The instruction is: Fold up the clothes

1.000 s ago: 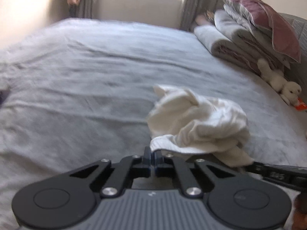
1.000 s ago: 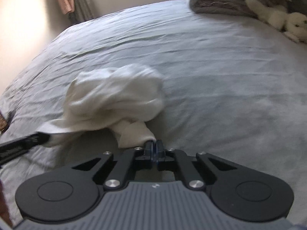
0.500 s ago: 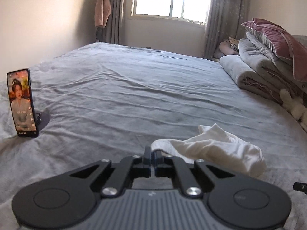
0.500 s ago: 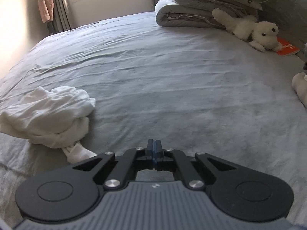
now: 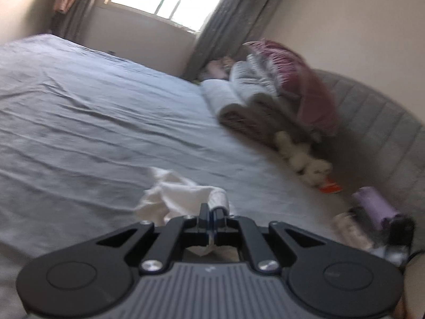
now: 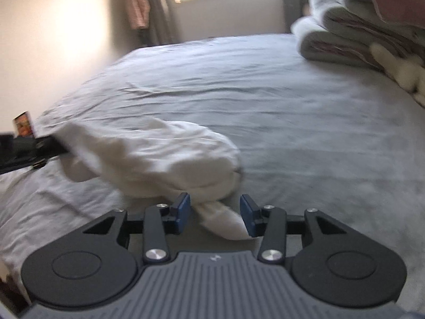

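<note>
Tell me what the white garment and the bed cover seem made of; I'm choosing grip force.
White garment: likely soft cotton knit, matte; it bunches in limp, rounded folds. Bed cover: grey, matte, probably brushed or woven fabric; shallow wrinkles, no sheen. Blur leaves the weave unclear.

R tongs opening, white garment tip between pads, untouched; L tongs pinching far edge.

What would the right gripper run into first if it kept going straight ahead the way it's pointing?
Most likely the white garment: a strip of it already lies between the right gripper's opening jaws, with the bunched bulk just beyond, though blur leaves depth uncertain.
</note>
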A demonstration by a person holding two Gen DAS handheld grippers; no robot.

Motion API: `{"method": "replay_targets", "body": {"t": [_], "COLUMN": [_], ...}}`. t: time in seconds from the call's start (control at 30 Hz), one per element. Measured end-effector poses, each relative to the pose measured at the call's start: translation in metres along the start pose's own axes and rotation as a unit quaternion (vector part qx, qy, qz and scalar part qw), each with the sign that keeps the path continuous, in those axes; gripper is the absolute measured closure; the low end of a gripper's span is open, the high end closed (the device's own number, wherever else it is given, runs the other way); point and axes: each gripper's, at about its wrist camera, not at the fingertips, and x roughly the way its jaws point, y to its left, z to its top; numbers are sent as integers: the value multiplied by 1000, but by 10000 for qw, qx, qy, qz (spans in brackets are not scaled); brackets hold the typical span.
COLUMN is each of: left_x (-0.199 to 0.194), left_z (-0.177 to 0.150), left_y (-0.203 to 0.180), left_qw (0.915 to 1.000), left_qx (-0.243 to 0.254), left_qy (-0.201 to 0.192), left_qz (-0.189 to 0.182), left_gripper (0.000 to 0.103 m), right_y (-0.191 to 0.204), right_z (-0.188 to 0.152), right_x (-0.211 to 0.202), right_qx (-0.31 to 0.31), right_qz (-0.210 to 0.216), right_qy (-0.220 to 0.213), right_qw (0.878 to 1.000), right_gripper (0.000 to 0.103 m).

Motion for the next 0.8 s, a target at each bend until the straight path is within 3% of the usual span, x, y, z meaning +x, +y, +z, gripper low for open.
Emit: {"method": "replay_targets", "body": {"t": [0.17, 0.33, 0.63, 0.7, 0.73, 0.8], "left_x": [4, 4, -7, -11, -11, -11], "left_z": [-2, -5, -6, -6, -5, -4], "left_y": [-9, -18, -26, -26, -26, -24], "left_qw": [9971, 9928, 9842, 9836, 9842, 9862], "left_qx": [-271, -330, -251, -227, -218, -198], "left_qy": [-134, -175, -414, -490, -516, -517], "left_qz": [-694, -1142, -1704, -1722, -1681, -1561], "left_gripper": [101, 101, 101, 101, 101, 101], "right_y": [23, 39, 34, 25, 19, 5], "right_z": [3, 6, 6, 5, 6, 8], "right_x": [0, 4, 11, 11, 11, 8], "right_qx": [-278, -448, -280, -66, 57, 392], "right_qz": [392, 493, -15, -161, -263, -378], "right_qy": [-152, -270, -600, -666, -689, -791], "right_qw": [9987, 9974, 9978, 9976, 9973, 9954], "right_gripper": [49, 47, 47, 60, 94, 98]}}
